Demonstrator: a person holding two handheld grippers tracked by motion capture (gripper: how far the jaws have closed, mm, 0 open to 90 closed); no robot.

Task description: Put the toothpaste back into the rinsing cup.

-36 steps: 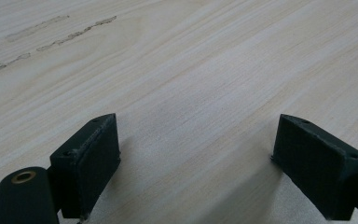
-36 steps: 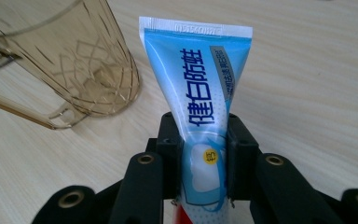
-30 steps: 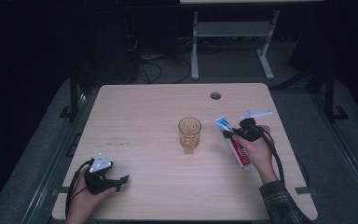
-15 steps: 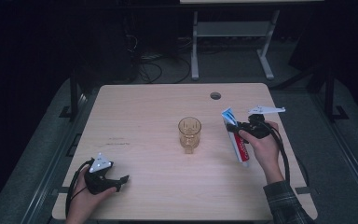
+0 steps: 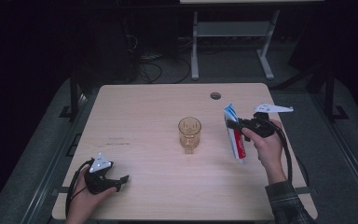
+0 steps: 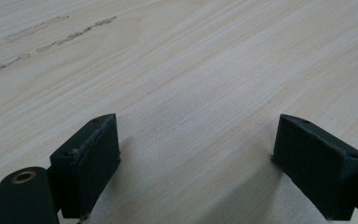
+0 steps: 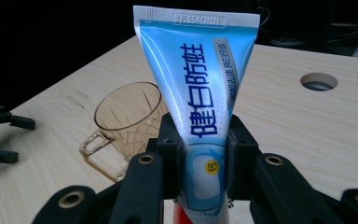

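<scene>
Toothpaste tube [image 7: 200, 93] pinched upright in right gripper [image 7: 200, 163] beside glass mug [image 5: 189, 134]; left gripper [image 6: 196, 163] jaws spread on table [image 5: 135, 112]

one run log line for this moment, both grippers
right hand-held gripper: shut on toothpaste tube, crimped end up | left hand-held gripper: open, at table | amber glass mug: upright, mid-table
</scene>
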